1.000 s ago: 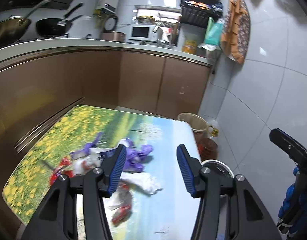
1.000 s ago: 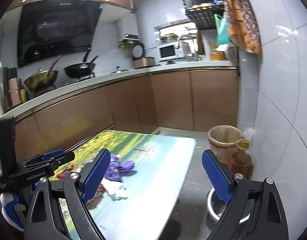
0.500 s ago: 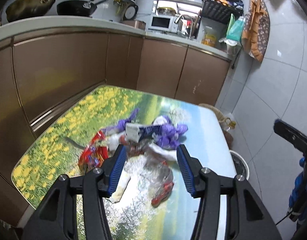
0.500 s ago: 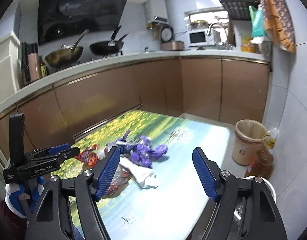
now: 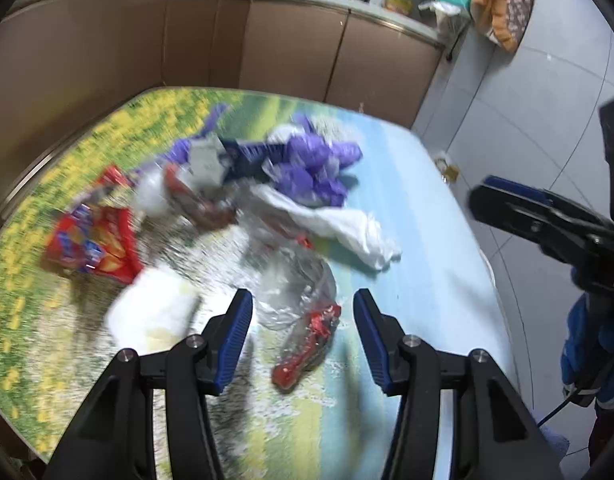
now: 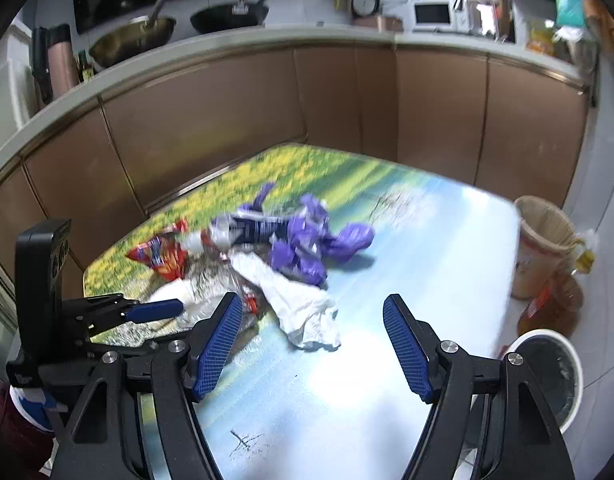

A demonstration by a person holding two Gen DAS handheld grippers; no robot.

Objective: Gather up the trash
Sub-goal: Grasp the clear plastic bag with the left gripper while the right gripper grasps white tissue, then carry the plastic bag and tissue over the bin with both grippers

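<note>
A heap of trash lies on a table with a meadow print [image 5: 419, 312] [image 6: 447, 248]: a purple crumpled bag [image 5: 315, 168] [image 6: 311, 244], a white tissue [image 5: 347, 228] [image 6: 303, 308], a red snack wrapper [image 5: 95, 240] [image 6: 163, 256], a clear plastic bag with a red wrapper [image 5: 303, 312], and a white wad [image 5: 151, 312]. My left gripper [image 5: 303, 336] is open, hovering just above the clear bag. My right gripper [image 6: 313, 344] is open and empty, above the table next to the white tissue.
A white bin with a dark liner [image 6: 547, 372] stands on the floor right of the table, beside an oil bottle [image 6: 555, 304] and a woven basket [image 6: 543, 236]. Brown kitchen cabinets [image 6: 235, 120] run behind the table. Pans sit on the counter.
Both grippers have tilted down and moved closer to the table. The trash heap now fills more of both views, and the left gripper is over the clear bag.
</note>
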